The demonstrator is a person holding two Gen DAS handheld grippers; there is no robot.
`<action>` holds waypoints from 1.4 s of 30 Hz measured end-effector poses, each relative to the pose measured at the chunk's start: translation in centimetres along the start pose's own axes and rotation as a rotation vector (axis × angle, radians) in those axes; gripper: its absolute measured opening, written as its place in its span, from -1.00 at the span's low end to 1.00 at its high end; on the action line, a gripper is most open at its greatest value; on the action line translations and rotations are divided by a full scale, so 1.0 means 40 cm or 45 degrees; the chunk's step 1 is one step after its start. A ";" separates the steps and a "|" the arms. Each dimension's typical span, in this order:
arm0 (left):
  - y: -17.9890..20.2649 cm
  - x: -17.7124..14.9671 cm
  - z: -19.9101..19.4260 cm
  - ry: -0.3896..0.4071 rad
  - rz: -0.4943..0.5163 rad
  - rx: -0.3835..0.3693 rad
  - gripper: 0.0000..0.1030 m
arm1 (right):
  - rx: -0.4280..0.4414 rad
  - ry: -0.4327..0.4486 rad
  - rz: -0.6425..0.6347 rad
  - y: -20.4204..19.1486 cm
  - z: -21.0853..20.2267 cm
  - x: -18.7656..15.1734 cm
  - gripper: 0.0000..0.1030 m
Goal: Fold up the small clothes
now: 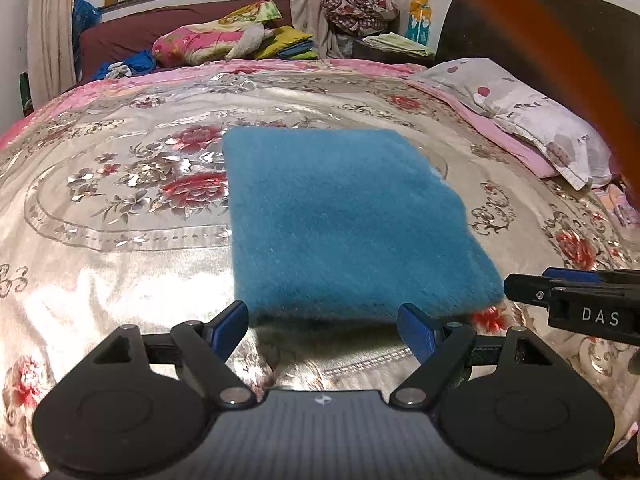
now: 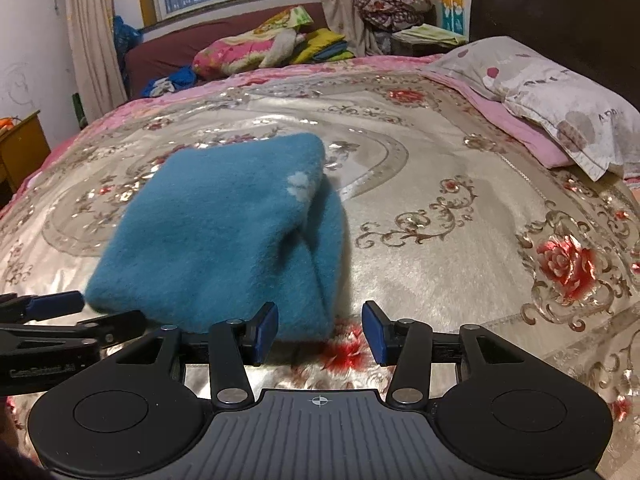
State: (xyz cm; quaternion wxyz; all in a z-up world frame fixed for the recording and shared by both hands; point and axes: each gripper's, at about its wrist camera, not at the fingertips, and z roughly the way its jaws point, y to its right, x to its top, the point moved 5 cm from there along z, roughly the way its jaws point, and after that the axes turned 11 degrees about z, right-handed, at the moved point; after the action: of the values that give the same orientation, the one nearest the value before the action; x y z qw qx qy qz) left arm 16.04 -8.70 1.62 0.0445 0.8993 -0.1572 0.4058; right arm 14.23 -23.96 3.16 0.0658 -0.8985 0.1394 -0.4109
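A fuzzy teal garment (image 1: 340,220) lies folded into a rectangle on the floral satin bedspread (image 1: 120,208). In the right wrist view the garment (image 2: 224,240) shows a small white patch and a doubled layer on its right side. My left gripper (image 1: 322,316) stands open and wide at the garment's near edge, with its pads apart from the cloth. My right gripper (image 2: 320,314) is open at the near right corner, which lies between its fingers unpressed. Each gripper shows side-on in the other's view: the right gripper (image 1: 520,282), the left gripper (image 2: 100,312).
A spotted pillow (image 2: 560,108) lies at the right by the dark headboard (image 2: 560,8). Piled bedding (image 2: 248,52) sits on a maroon couch beyond the bed. A wooden cabinet (image 2: 20,148) stands at the left. An orange blur (image 1: 540,40) crosses the top right of the left wrist view.
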 end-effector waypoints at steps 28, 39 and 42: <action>0.053 -0.137 -0.075 -0.062 -0.013 -0.003 0.70 | -0.003 -0.073 -0.001 -0.019 -0.094 -0.169 0.02; 0.076 -0.155 -0.118 -0.043 0.020 0.011 0.70 | -0.002 -0.059 0.010 -0.017 -0.143 -0.194 0.05; 0.079 -0.159 -0.127 -0.045 0.025 0.018 0.70 | -0.006 -0.057 0.012 -0.016 -0.155 -0.200 0.06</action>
State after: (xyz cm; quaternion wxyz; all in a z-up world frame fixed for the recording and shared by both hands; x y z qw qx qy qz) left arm 7.44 -9.08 0.12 0.0314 0.9050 -0.1641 0.3912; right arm 4.69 -20.94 1.59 0.0685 -0.9070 0.1432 -0.3902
